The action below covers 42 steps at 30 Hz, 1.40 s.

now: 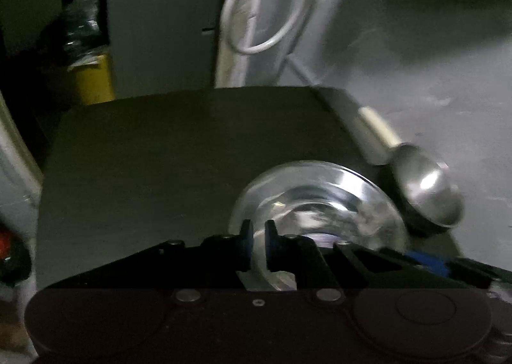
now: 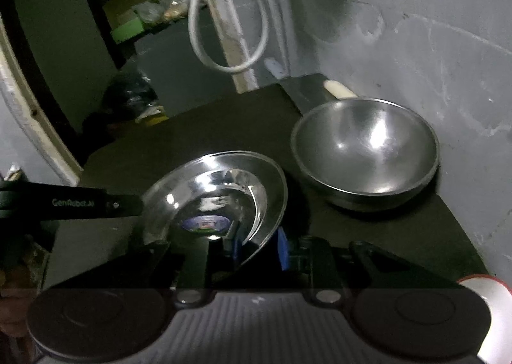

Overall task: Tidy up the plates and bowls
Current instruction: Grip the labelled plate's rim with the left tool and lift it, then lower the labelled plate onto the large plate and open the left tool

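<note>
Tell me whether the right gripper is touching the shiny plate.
Touching. The right wrist view shows the right gripper with its blue fingers clamped on the steel plate's near rim.

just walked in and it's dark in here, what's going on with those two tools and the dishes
A person holds a tool in each hand, and both tools grip the rim of one shiny, shallow steel plate over a dark tabletop. The left tool pinches one edge, the right tool the opposite edge, and the plate sits tilted. A deep, round steel bowl stands untouched beside the wall.
</note>
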Available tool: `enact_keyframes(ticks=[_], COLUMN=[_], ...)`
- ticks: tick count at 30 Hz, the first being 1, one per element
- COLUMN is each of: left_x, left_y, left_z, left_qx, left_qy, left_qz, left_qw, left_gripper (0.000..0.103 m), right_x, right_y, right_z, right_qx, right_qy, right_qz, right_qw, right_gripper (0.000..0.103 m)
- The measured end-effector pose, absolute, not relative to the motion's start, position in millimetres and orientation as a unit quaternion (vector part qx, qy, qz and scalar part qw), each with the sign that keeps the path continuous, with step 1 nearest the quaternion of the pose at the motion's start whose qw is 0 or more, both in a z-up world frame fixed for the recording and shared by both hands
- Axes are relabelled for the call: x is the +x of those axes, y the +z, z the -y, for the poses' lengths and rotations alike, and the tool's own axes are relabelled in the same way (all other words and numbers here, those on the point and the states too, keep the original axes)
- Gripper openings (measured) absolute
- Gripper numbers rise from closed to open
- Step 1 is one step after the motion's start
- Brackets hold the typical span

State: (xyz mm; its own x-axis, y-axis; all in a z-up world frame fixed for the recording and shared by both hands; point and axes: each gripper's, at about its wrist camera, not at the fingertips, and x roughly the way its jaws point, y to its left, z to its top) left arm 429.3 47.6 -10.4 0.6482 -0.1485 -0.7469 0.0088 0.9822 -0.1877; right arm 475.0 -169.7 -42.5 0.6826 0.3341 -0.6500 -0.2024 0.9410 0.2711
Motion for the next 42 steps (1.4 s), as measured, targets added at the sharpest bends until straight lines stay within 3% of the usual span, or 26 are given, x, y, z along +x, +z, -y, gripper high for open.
enact_keyframes(ticks=[5, 9, 21, 25, 26, 42], left_x=[421.1, 414.5, 419.7, 420.2, 420.3, 388.7], left_y=[-12.9, -9.9, -31.3, -35.6, -37.0, -12.8], left_z=[-43.4, -55.3, -62.2, -62.3, -63.1, -66.8], left_qx=[-0.073, -0.071, -0.091, -0.101, -0.108, -0.117], left_qy=[-0.027, 0.0, -0.008, -0.021, -0.025, -0.024], left_qz=[-0.423, -0.411, -0.448, -0.457, -0.459, -0.428], left_qw=[0.903, 0.909, 0.89, 0.884, 0.881, 0.896], left_gripper=[0.01, 0.019, 0.026, 0.025, 0.021, 0.02], right_x=[467.5, 463.9, 463.6, 464.6, 464.4, 442.8], right_y=[-46.0, -49.2, -52.4, -52.6, -52.8, -35.3], right_z=[166.0, 171.1, 174.0, 174.1, 174.2, 176.3], right_qx=[0.09, 0.093, 0.095, 0.094, 0.094, 0.069], right_qy=[0.151, 0.152, 0.151, 0.153, 0.154, 0.182], right_qz=[-0.38, -0.383, -0.389, -0.389, -0.389, -0.35], right_qw=[0.908, 0.906, 0.904, 0.903, 0.903, 0.917], right_gripper=[0.022, 0.022, 0.023, 0.023, 0.023, 0.024])
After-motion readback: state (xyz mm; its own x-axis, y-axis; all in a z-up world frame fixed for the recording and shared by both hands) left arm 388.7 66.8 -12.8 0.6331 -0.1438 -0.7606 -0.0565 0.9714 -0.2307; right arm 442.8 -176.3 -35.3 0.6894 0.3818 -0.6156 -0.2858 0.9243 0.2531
